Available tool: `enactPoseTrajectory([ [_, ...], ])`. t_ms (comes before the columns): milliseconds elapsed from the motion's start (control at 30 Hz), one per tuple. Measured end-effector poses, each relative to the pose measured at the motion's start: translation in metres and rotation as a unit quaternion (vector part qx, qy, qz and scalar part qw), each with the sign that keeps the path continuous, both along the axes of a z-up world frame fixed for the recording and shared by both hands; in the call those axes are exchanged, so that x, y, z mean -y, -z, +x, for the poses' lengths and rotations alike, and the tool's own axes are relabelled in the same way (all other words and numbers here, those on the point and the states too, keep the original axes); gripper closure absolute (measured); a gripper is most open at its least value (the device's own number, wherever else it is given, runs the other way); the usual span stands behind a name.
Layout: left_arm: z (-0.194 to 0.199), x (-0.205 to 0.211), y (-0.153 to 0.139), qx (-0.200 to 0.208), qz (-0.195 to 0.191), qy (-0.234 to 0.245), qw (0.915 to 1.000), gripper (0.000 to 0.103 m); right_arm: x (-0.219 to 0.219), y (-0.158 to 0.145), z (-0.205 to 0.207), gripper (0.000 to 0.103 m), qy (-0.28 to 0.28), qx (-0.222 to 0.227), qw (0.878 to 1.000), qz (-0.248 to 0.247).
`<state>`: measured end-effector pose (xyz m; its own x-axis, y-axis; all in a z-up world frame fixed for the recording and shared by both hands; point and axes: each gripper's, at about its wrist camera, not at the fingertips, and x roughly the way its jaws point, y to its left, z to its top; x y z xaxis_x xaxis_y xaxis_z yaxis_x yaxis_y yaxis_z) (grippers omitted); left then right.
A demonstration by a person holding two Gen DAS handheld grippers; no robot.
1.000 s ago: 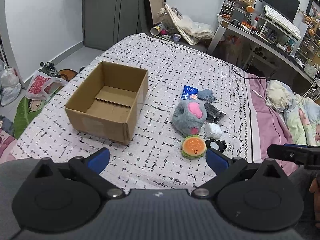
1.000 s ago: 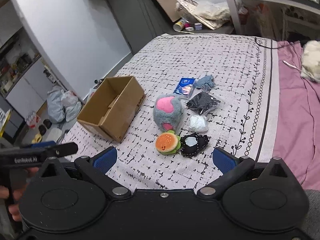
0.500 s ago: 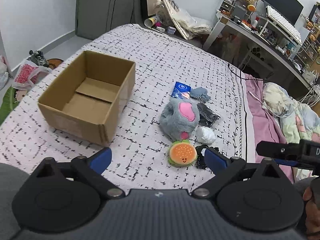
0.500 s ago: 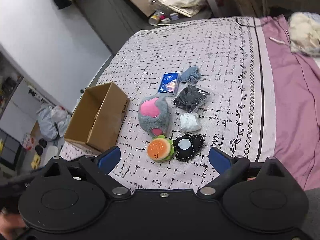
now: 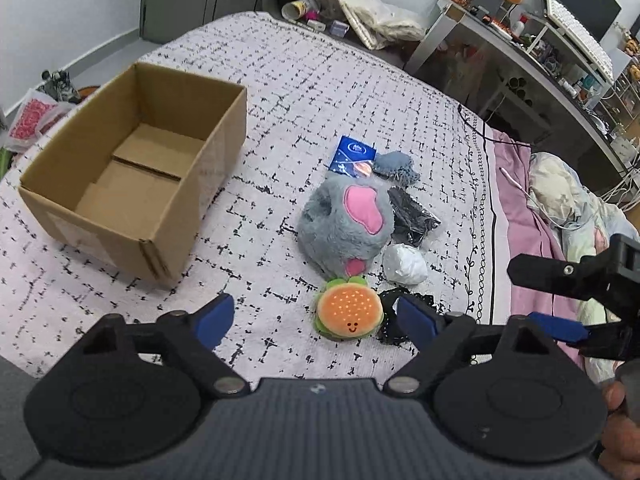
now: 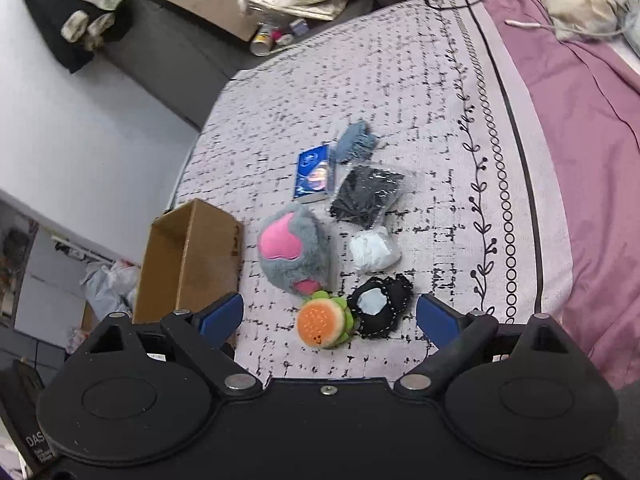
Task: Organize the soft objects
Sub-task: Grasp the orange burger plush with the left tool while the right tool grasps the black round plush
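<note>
Both claws have dropped in closer over the bed, and the little pile now sits much nearer the lenses. Burger plush (image 5: 349, 317) first — small, light, squashy, lying flat on the bedspread (image 5: 340, 92) just below the grey-and-pink plush (image 5: 347, 227) and touching the black pouch (image 6: 379, 306). It should squeeze easily; a pinch across its round middle looks the safest hold, since the fabric edge could slip. Beside them lie a white wad (image 5: 405, 263), a dark bagged item (image 6: 367, 193), a blue card (image 5: 354, 156) and a grey-blue cloth (image 5: 394, 164). Well off to the side stands the cardboard box (image 5: 132, 172), empty. Left claw (image 5: 316, 320) — jaws closing, burger lined up between them but not touched, nothing gripped. Right claw (image 6: 330, 318) is spread wide, holding nothing.
</note>
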<state>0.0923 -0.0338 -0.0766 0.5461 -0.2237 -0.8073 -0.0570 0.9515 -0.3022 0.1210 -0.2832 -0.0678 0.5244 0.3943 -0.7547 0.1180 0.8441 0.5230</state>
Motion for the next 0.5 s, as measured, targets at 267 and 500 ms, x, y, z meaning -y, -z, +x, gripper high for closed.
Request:
enactPoseTrajectory([
  [267, 0.024, 0.004, 0.020, -0.036, -0.021, -0.010, 0.9991, 0.029, 0.000, 0.040, 0.024, 0.029, 0.039, -0.079, 0.995, 0.042],
  [500, 0.046, 0.017, 0.043, -0.074, -0.034, -0.005, 0.9967, 0.030, 0.005, 0.070, 0.038, 0.037, 0.075, -0.132, 0.986, 0.070],
])
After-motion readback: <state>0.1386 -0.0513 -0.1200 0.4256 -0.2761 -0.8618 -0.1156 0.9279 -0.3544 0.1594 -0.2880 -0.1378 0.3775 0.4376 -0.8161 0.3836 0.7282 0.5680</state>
